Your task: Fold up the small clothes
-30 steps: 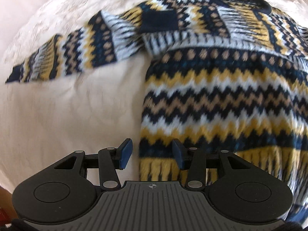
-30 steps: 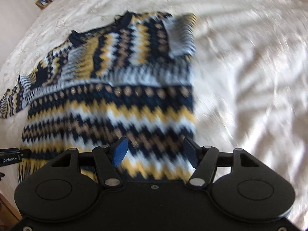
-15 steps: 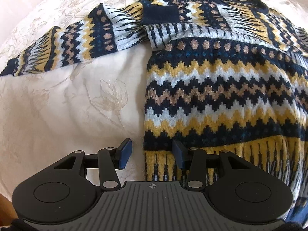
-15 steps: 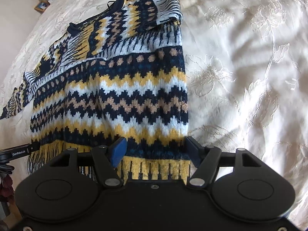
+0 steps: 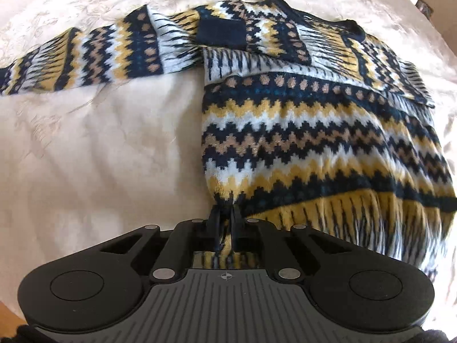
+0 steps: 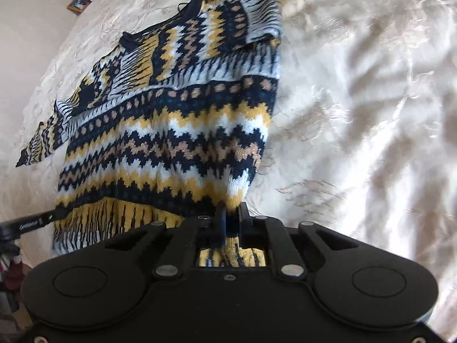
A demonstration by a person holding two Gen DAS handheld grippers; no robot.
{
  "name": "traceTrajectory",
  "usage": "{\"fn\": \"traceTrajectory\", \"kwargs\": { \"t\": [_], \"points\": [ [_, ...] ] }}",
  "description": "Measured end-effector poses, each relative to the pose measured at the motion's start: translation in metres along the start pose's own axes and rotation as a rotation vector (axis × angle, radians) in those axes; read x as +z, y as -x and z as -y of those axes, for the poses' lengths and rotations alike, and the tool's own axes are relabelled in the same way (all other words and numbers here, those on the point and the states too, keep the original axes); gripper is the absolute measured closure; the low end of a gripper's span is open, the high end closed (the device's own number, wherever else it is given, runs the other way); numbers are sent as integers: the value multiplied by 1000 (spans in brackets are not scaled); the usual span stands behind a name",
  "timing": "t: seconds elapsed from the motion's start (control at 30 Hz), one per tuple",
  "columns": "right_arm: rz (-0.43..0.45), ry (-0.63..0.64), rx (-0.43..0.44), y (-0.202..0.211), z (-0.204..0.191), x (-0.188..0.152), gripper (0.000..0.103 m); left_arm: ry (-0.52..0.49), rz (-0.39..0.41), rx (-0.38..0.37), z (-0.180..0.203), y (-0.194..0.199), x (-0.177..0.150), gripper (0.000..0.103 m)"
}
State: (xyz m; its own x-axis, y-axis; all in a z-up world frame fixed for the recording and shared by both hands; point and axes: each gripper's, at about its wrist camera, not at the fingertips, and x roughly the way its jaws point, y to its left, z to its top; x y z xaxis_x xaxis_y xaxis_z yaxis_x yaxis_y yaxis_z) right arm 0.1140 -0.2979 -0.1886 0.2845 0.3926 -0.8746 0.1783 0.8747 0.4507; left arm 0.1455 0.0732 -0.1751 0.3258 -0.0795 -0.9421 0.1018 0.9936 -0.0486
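Sweater with zigzag stripes in navy, yellow, white and tan lies on a bed covered by a cream bedspread with sewn flowers. Its body lies mostly flat, with the neck at the far end and the yellow fringed hem near the cameras.

The left hand-held gripper has just been closing. Now it pinches the hem at the sweater's near left corner. The knit bunches up into a little peak between the two black fingers, and a bit of the hem shows behind them.

The right hand-held gripper has just been closing too. It pinches the near right corner of the hem, and the cloth is gathered between its fingers in the same way. In the right wrist view, part of the left hand-held gripper shows at the left edge, by the other hem corner.

One sleeve sticks straight out to the left on the bedspread. The other sleeve is folded over the chest, with its navy cuff lying on the front.

A small picture frame sits far off beside the bed.
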Motion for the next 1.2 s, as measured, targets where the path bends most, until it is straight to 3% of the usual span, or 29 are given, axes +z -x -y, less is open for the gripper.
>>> {"fn": "traceTrajectory", "kwargs": {
  "t": [0.1,0.17,0.23,0.33,0.47,0.6,0.63,0.67,0.73,0.9,1.07,1.2],
  "points": [
    [-15,-9,-14,-5,6,4,86,-31,-18,14,-1,-3,-2,96],
    [-22,-10,-32,-11,4,8,78,-35,-31,31,1,-9,6,95],
    [-10,-21,-73,-11,-1,13,55,-19,-37,42,0,-8,13,93],
    [81,14,-89,5,-17,17,43,-6,7,48,-1,5,17,93],
    [145,118,-110,15,-50,25,41,32,103,34,-14,24,21,93],
    [140,149,-73,7,-78,33,40,124,161,14,-45,31,35,92],
    [137,150,-69,4,-85,34,40,147,156,8,-57,32,40,88],
    [133,150,-63,0,-92,35,40,165,154,-2,-66,31,43,75],
    [122,149,-47,-7,-107,36,40,198,171,-24,-87,30,50,67],
    [102,169,-27,-22,-145,40,40,286,217,24,-145,28,69,64],
    [103,186,-4,-38,-183,47,40,355,257,72,-208,18,95,48],
    [100,202,11,-50,-214,54,40,431,268,87,-254,3,114,41]
  ]
}}
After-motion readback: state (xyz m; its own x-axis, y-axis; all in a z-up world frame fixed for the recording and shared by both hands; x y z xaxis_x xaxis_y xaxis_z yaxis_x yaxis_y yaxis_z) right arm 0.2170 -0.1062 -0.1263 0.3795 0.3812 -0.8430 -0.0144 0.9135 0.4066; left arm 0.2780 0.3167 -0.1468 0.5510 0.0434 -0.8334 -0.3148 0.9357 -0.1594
